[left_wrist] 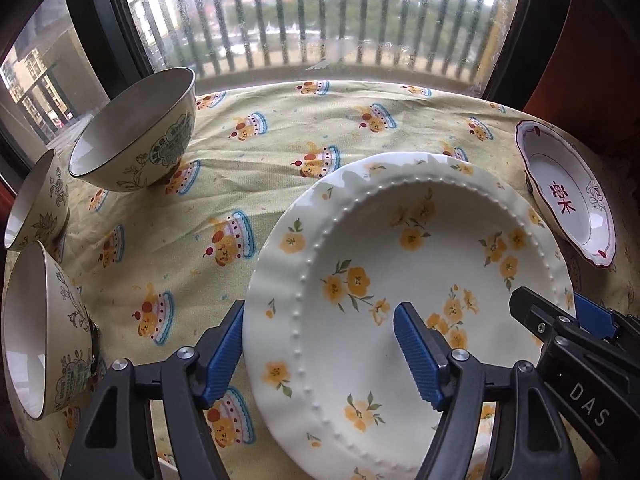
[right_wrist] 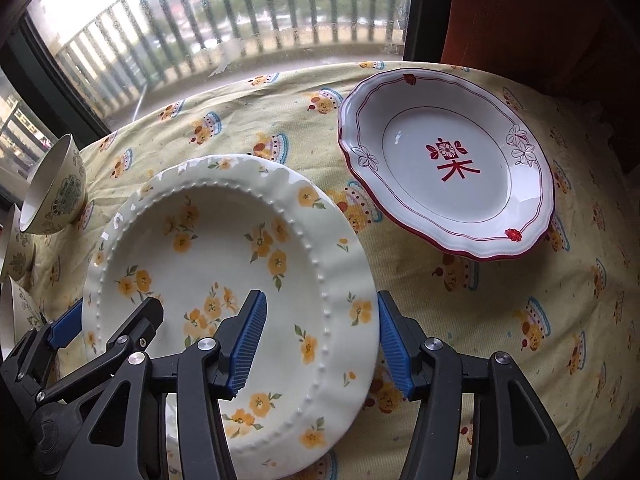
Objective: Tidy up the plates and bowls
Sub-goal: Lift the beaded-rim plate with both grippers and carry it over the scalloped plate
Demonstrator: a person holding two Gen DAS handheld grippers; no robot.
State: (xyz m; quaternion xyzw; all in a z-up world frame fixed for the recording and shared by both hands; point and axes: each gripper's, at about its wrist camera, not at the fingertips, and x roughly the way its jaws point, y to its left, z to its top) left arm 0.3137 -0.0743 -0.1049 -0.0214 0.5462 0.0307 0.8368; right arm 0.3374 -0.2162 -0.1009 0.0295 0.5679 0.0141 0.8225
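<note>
- The cream plate with yellow flowers (left_wrist: pixel 404 280) sits mid-table on the tablecloth (left_wrist: pixel 280 128), its near side raised off the cloth.
- The left gripper (left_wrist: pixel 320 356) straddles the plate's left rim, one blue ribbed pad outside, one over the well — whether the pads press the rim I cannot tell.
- The right gripper (right_wrist: pixel 320 340) straddles the right rim the same way; its outer pad lies against the rim edge, though a firm clamp is unclear.
- Open cloth lies between this plate and the window (left_wrist: pixel 304 12) behind, and to the right near the table's edge.
- Two plates: the flowered one, with a beaded ring and wavy rim, and a white scalloped plate with red trim (right_wrist: pixel 448 160) just beside it at right, apart.
- Three glazed bowls with green leaf patterns (left_wrist: pixel 136 132) stand along the left edge — all well clear of the plate.
</note>
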